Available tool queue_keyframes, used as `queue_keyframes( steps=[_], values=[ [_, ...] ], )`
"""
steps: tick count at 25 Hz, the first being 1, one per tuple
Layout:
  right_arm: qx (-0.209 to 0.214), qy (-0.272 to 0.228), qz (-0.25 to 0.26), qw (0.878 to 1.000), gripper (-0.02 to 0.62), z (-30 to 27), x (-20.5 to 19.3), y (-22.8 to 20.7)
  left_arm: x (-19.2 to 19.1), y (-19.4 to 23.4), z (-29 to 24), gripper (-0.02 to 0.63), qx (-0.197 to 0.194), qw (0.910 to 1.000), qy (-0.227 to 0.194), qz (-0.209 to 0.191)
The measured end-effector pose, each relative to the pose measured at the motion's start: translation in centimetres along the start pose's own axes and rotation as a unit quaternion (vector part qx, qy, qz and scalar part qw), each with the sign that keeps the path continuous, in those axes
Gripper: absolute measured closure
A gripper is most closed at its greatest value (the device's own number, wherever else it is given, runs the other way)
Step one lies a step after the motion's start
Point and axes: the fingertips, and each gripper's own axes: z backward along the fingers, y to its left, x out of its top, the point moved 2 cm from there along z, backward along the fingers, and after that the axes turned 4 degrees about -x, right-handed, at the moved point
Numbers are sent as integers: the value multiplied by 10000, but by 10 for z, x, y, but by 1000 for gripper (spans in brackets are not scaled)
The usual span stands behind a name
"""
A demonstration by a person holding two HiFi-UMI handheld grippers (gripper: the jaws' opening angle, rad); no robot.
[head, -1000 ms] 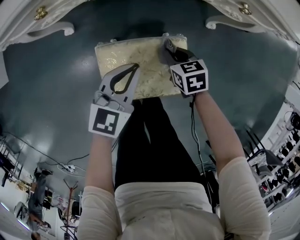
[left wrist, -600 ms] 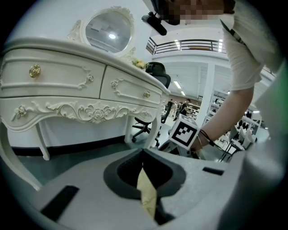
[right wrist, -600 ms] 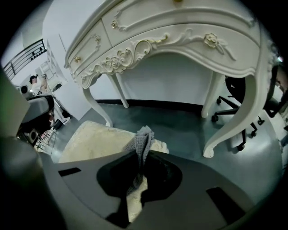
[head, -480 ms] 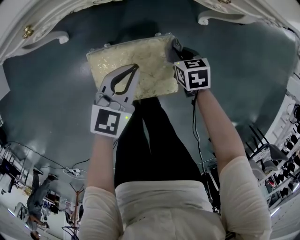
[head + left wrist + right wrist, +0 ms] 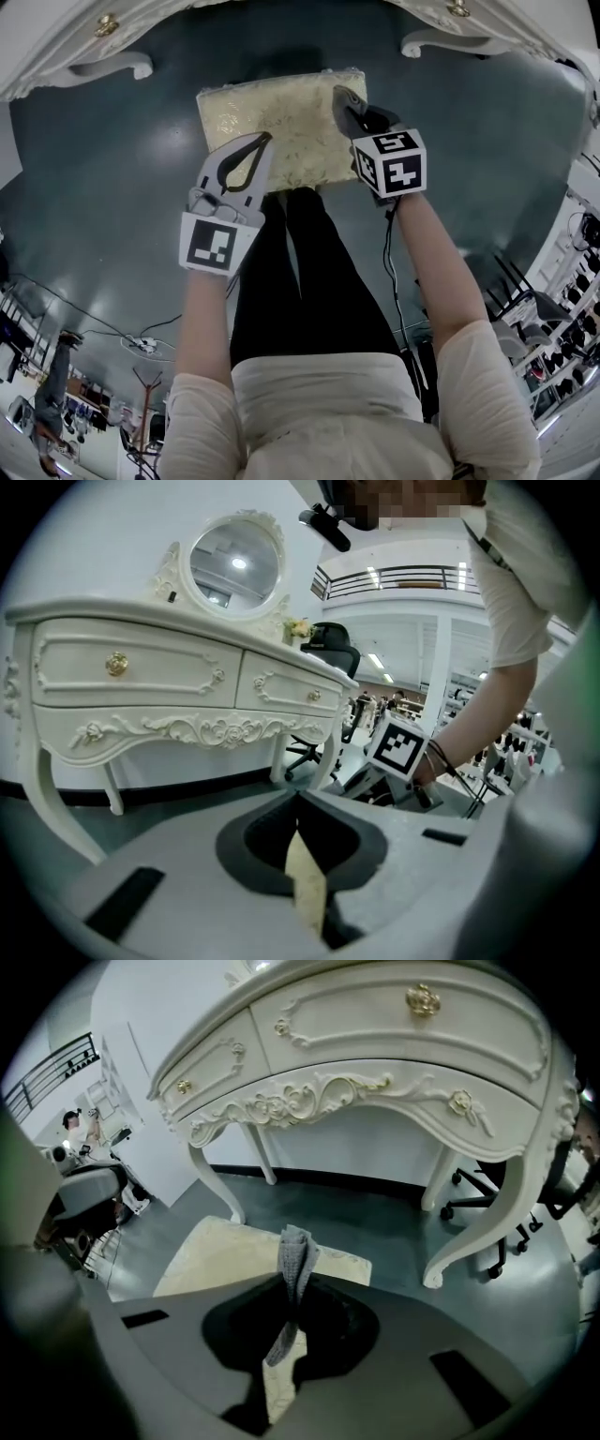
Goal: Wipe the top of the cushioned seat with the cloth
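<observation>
A white carved dressing table [image 5: 375, 1044] stands beyond both pairs of jaws. The cream cushioned seat [image 5: 272, 122] lies beneath them. The left gripper [image 5: 266, 138] has its jaws together on nothing. The right gripper [image 5: 284, 1288] has its jaws clamped on the grey cloth [image 5: 296, 1246], which pokes out past the tips above the seat.

Seen from the head view, the cushioned seat [image 5: 272, 122] has bare dark floor [image 5: 103, 169] open at its 9 and 3 o'clock. At 12 o'clock the white dressing table [image 5: 56, 56] overhangs, with curved legs at 10 o'clock [image 5: 117, 66] and 2 o'clock [image 5: 445, 42], so room there is narrow. The person's legs [image 5: 281, 272] close off 6 o'clock. Over the seat top, the closed left gripper [image 5: 266, 138] covers the 7 o'clock corner. The right gripper [image 5: 339, 95], clamped on a grey cloth [image 5: 295, 1260], takes the 3 o'clock edge. The middle lies clear.
</observation>
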Motion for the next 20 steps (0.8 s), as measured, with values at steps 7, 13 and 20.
queue_keyframes(
  steps=[7,13,20],
  values=[
    [512,12,17,9987,569,-13,5,98,-21,23,68,604,155,9998,74,-120],
    [866,91,42,9962,568,-37,11,185,-48,55,128,603,400,9991,129,64],
    [1035,245,224,9941,568,-61,6,247,-81,81,168,604,484,9983,81,302]
  ],
)
